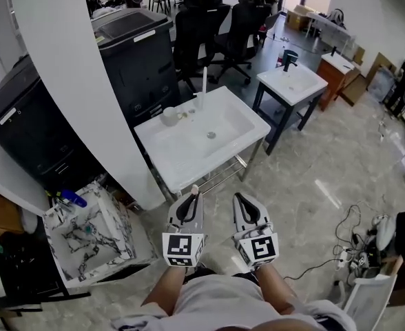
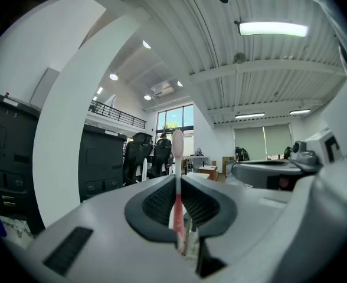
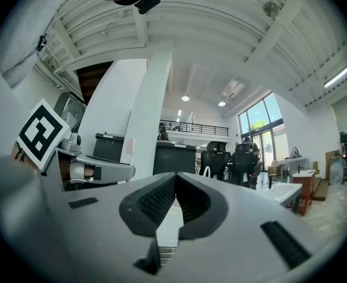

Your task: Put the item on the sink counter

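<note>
My left gripper (image 1: 193, 198) is shut on a pink-and-white toothbrush (image 2: 177, 175), whose head sticks up past the fingertips (image 1: 195, 188). It hovers just in front of the near edge of the white sink counter (image 1: 182, 163). In the left gripper view the toothbrush stands upright between the closed pads. My right gripper (image 1: 242, 200) is beside the left one, jaws together with nothing between them. A white cup (image 1: 169, 116) and a white tap (image 1: 204, 81) stand at the back of the sink counter.
A second white sink (image 1: 292, 81) stands further right. Black cabinets (image 1: 137, 50) and a white column (image 1: 85, 95) are at the left. A marbled box (image 1: 92, 233) lies on the floor at lower left. Office chairs (image 1: 220, 26) are behind. Cables (image 1: 357, 243) lie at the right.
</note>
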{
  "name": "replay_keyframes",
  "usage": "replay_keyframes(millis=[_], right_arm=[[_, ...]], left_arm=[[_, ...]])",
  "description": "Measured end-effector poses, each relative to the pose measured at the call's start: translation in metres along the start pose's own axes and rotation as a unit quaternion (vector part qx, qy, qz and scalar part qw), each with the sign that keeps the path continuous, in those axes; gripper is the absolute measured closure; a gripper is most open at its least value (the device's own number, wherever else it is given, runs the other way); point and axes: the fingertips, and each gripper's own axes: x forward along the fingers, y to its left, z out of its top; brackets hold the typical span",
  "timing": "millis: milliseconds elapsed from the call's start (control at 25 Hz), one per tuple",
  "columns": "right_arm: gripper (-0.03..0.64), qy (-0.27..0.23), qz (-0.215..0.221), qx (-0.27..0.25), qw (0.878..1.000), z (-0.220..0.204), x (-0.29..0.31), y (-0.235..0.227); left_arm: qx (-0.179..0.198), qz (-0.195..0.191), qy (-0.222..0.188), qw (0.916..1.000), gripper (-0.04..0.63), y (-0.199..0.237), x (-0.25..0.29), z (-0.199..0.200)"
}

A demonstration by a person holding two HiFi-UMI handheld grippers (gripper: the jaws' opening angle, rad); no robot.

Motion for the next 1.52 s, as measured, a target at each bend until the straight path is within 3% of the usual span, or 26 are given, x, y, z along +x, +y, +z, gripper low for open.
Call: replay_keyframes(millis=[240,560,1040,1520], right_arm=[[0.612,0.028,-0.006,0.009,1.000,-0.016,0.012,0.000],[0.612,0.011,-0.030,0.013,0.999,-0.025,0.038,-0.042],[0.612,-0.011,0.045,0.014,0.999,-0.010,0.140,-0.103],[0.612,-0.022,0.048,0.048,0.997,-0.026,0.166,-0.199]], left_arm=[[-0.012,-0.018,0.020,0.9996,0.561,0.011,0.016,-0.014],[-0.022,-0.018,0.028,0.9992,0.561,0.018,0.056,-0.021],[0.018,0.030,0.008,0.9993,0.561,0.048,0.157,0.020],[0.040,0.036,0.031,0.9981,0.561,0.019,0.250,0.018]])
